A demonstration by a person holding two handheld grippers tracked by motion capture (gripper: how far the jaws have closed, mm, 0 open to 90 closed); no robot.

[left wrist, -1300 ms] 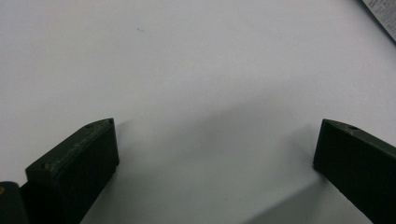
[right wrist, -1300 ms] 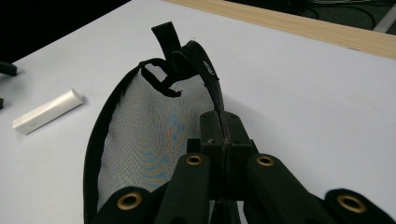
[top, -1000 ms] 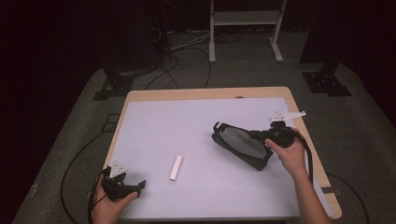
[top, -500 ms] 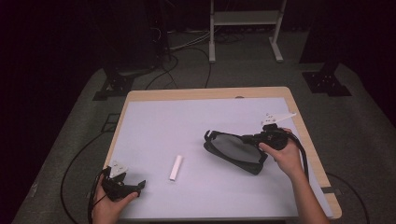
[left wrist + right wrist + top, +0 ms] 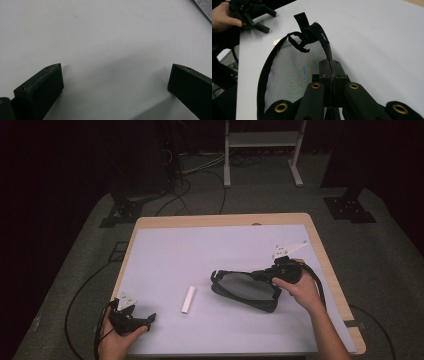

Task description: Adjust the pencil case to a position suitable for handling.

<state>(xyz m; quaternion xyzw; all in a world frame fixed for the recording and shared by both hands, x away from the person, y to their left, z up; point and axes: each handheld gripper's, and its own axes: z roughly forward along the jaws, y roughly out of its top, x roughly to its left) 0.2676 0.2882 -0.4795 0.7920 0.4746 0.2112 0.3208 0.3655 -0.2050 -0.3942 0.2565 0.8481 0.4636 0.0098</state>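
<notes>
A black mesh pouch [image 5: 244,290] lies right of the table's middle. My right gripper [image 5: 260,276] is shut on its right end. In the right gripper view the jaws pinch the zipper edge [image 5: 331,67], and the mesh side [image 5: 289,72] spreads out to the left. A small white stick [image 5: 188,300] lies on the mat left of the pouch. My left gripper [image 5: 148,319] is held at the near left corner, its jaws wide apart. In the left gripper view that gripper [image 5: 115,72] has only bare mat between its fingers [image 5: 42,87].
The white mat [image 5: 200,250] covers a wood-edged table. Cables, a dark stand [image 5: 135,195] and a white rack [image 5: 262,150] stand on the floor beyond the far edge. The left hand and its gripper [image 5: 254,15] appear far off in the right gripper view.
My right gripper has carried the pouch leftward and a little nearer, toward the table's middle. The left gripper and the white stick have stayed in place.
</notes>
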